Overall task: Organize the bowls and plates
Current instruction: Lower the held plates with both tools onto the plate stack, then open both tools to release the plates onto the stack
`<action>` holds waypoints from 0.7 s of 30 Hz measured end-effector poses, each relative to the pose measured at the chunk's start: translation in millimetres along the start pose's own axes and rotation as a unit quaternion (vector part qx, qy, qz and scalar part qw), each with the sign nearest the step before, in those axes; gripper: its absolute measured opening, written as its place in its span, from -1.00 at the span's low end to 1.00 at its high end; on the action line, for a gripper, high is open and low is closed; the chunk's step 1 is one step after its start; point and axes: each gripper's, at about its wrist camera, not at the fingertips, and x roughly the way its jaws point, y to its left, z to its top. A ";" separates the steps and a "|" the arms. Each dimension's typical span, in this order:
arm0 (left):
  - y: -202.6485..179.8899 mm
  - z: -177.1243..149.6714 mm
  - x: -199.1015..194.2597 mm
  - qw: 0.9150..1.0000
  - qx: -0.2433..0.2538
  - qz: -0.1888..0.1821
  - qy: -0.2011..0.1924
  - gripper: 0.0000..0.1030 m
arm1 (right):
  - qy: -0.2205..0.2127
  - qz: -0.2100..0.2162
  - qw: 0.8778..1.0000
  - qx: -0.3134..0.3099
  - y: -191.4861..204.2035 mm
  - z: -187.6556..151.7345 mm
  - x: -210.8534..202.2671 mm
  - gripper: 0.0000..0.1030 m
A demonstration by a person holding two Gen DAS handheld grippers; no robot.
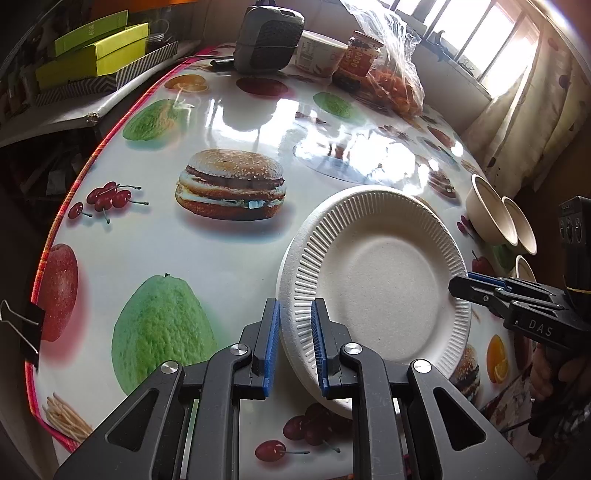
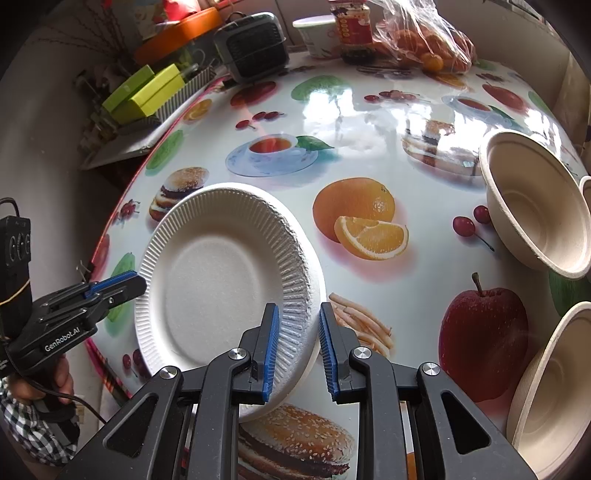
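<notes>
The paper plate (image 1: 384, 273) lies on the bench (image 1: 229, 258), on top of at least one more white plate whose rim (image 1: 286, 280) peeks out beneath it, so this is a small stack. The left gripper (image 1: 295, 343) has its blue-padded fingers on either side of the stack's ribbed edge: one pad lies over the rim and the other outside it, with a slight gap at each, so the jaws stand apart around the rim and are not clamped. In the right wrist view the same plate (image 2: 218, 280) sits just ahead and to the left of the right gripper (image 2: 297, 354). Its left pad touches or nearly touches the fluted rim, while the right pad stands clear over the bench, so these jaws are likewise apart, straddling the edge. Each gripper shows in the other's camera, at opposite sides of the plate: the right gripper (image 1: 458, 286) with its tip at the rim, the left gripper (image 2: 138, 284) likewise.

To the right of the right gripper stand beige paper bowls: one (image 2: 535, 206) farther ahead, and one (image 2: 550, 391) close beside it. Well ahead of both grippers, at the far end of the bench, are a small grey fan (image 2: 255, 46), a red-labelled jar (image 2: 351, 31) and a clear bag of oranges (image 2: 428, 40). Green boxes (image 1: 99, 51) sit off to the left, beyond the bench edge.
</notes>
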 end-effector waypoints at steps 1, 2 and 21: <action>0.2 0.3 0.1 1.000 0.001 0.000 -0.001 -0.65 | 0.000 0.000 1.000 0.000 0.1 0.0 0.1 -0.58; 0.6 0.2 0.3 1.000 0.001 0.000 0.000 -0.63 | 0.001 0.000 1.000 0.000 0.0 0.0 0.1 -0.58; -0.8 1.2 -1.3 1.000 0.003 0.006 0.000 -0.32 | -0.001 -0.005 1.000 0.001 -0.4 2.0 0.2 -0.40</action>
